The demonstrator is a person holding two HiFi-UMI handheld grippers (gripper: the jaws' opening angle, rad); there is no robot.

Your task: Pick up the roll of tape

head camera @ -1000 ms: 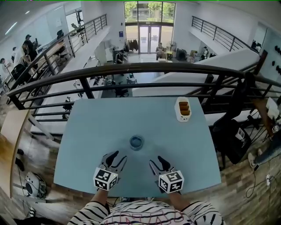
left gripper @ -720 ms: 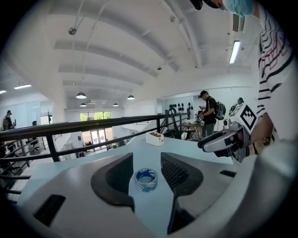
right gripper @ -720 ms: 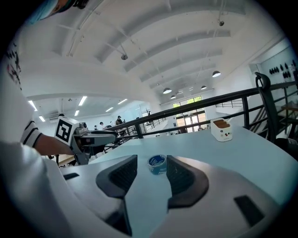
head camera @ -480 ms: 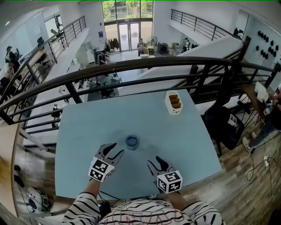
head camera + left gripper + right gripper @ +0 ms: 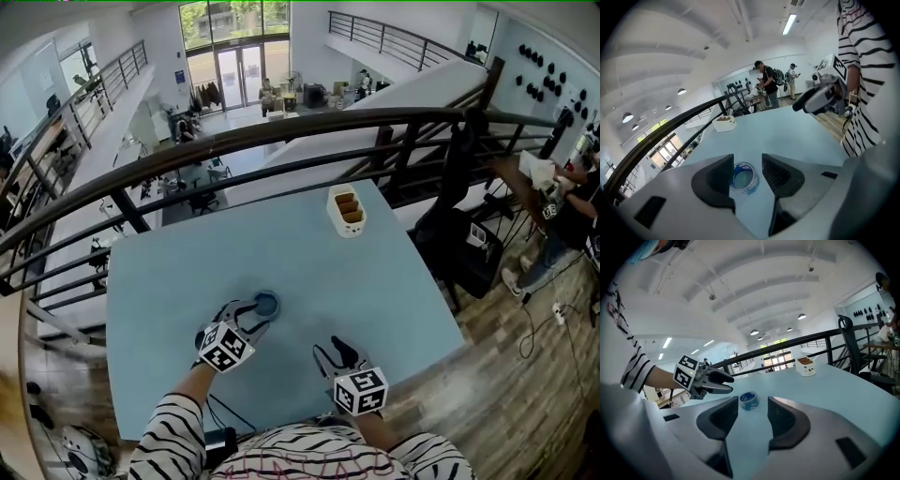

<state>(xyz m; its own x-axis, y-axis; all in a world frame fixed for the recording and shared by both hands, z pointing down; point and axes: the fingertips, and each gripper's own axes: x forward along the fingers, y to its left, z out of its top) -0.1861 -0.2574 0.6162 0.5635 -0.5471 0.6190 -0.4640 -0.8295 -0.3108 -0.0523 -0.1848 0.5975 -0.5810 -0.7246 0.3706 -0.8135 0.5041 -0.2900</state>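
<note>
A small blue roll of tape (image 5: 266, 303) lies flat on the pale blue table (image 5: 178, 272). My left gripper (image 5: 246, 316) is open and right behind the roll, its fingertips close on either side of it. In the left gripper view the tape (image 5: 743, 176) sits just beyond the gap between the two dark jaws, untouched. My right gripper (image 5: 335, 354) is open over the table's near side, to the right of the roll and well apart from it. From the right gripper view the tape (image 5: 749, 400) lies ahead, with the left gripper (image 5: 725, 383) beside it.
A white box (image 5: 346, 210) with brown contents stands at the far right of the table. A dark metal railing (image 5: 281, 131) runs just behind the table's far edge. People stand at the far right by a wall.
My left gripper has moved forward to the tape, from well short of it to right at it. The head view has swung, so the table sits further left. The right gripper stayed near the front edge.
</note>
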